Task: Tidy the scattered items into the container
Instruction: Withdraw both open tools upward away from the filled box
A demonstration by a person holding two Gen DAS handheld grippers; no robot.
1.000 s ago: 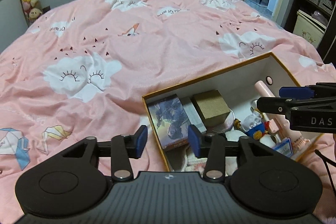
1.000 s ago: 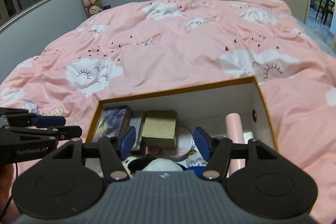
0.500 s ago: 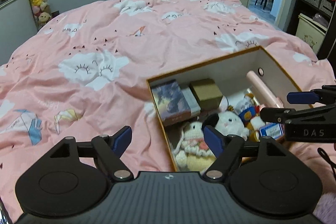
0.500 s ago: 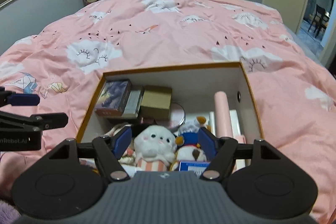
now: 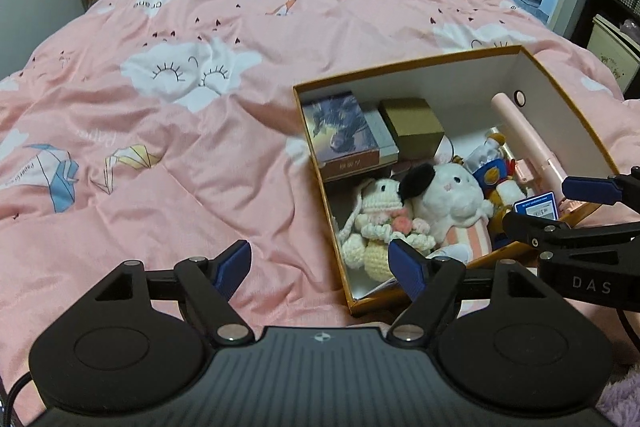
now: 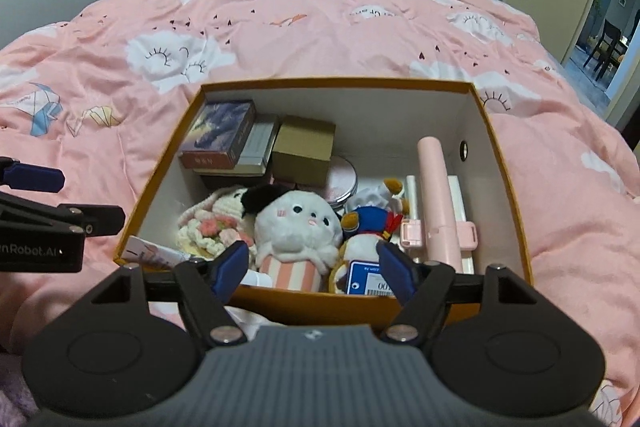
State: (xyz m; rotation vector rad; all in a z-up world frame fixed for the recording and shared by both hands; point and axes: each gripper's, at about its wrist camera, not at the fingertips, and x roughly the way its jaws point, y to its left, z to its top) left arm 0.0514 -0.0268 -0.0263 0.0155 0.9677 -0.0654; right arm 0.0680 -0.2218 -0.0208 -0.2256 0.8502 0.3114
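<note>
blue-padded left gripper [image 5: 322, 269] and right gripper [image 6: 312, 269] hover splayed, empty, near box [image 6: 502, 163]

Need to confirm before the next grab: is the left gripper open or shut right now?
Open. The left gripper has its blue fingertips spread wide apart with only pink bedspread between them.

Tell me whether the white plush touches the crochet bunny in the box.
Touching. In the right wrist view the white plush presses against the crochet bunny with no gap; the left wrist view shows the same overlap inside the box.
</note>
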